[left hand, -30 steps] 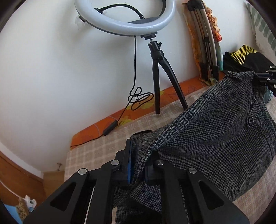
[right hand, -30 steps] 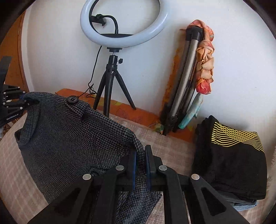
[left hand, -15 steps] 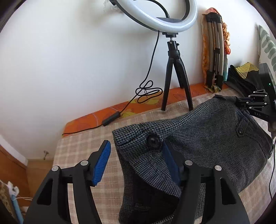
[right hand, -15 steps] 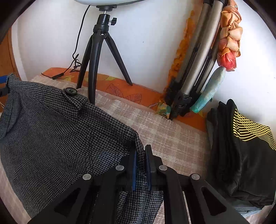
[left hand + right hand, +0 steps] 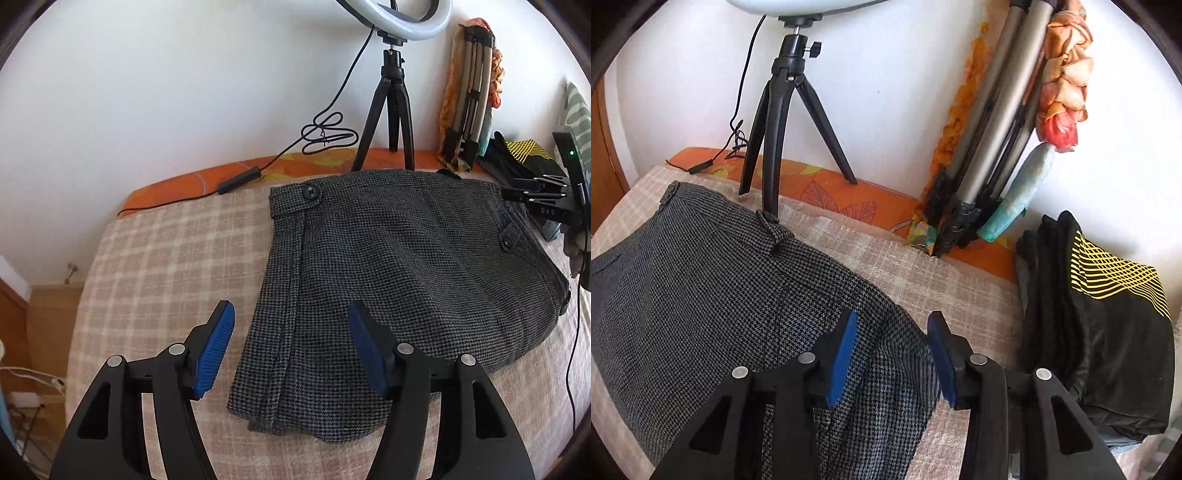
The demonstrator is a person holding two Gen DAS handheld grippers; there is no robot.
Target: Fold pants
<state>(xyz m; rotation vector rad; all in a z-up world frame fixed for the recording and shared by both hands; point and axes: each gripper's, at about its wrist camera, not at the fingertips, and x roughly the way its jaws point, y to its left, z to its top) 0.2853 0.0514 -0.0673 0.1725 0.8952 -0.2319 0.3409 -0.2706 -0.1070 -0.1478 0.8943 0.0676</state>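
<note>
The grey houndstooth pants (image 5: 399, 280) lie folded on the beige checked bed cover (image 5: 166, 266), waistband button (image 5: 311, 192) toward the wall. My left gripper (image 5: 290, 345) is open above the pants' near left edge, holding nothing. My right gripper (image 5: 892, 350) is open, its jaws standing on either side of the pants' right edge (image 5: 886, 332) without clamping it. The pants also fill the left of the right wrist view (image 5: 713, 288). The right gripper also shows at the far right of the left wrist view (image 5: 535, 192).
A ring light on a black tripod (image 5: 391, 107) stands at the wall behind the pants, its cable (image 5: 325, 134) trailing left. A folded silver tripod (image 5: 990, 155) leans on the wall. A stack of black clothes with yellow lines (image 5: 1100, 332) lies right of the pants.
Both grippers have opened and let go of the pants. The pants dropped from being held up and now lie flat on the bed. The left gripper has pulled back.
</note>
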